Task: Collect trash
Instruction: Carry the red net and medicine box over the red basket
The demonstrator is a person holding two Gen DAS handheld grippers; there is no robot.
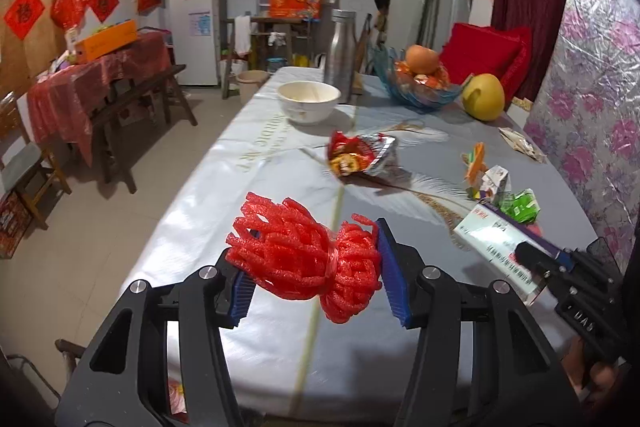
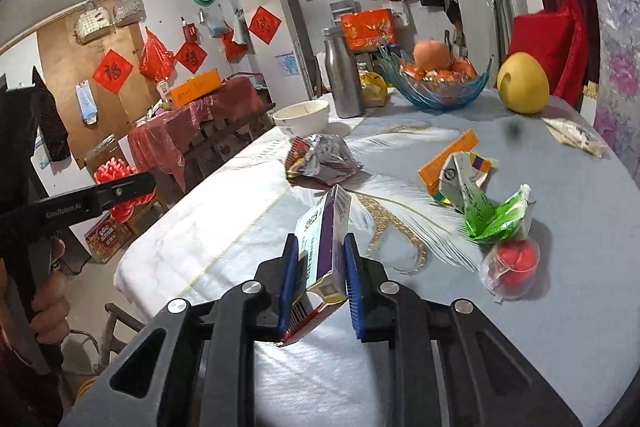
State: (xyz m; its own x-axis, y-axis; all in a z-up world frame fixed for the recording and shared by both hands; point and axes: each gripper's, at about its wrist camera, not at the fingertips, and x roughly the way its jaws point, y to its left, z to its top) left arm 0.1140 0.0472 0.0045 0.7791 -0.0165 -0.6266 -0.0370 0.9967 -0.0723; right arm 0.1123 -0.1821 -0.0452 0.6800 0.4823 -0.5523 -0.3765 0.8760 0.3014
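Note:
My left gripper (image 1: 316, 271) is shut on a red foam fruit net (image 1: 304, 253), held above the near part of the table (image 1: 200, 211). My right gripper (image 2: 318, 267) is shut on a white and purple carton box (image 2: 324, 235); the box also shows in the left wrist view (image 1: 494, 239). On the table lie a crumpled snack wrapper (image 2: 320, 163), an orange packet (image 2: 444, 163), a folded white carton (image 2: 464, 183), a green wrapper (image 2: 500, 217) and a clear cup with red inside (image 2: 512, 265).
At the far end stand a white bowl (image 1: 308, 101), a steel bottle (image 1: 341, 53), a blue glass fruit bowl (image 1: 416, 83) and a yellow pomelo (image 1: 482, 97). A paper packet (image 2: 576, 137) lies by the right edge. A red-covered side table (image 1: 96, 79) stands left.

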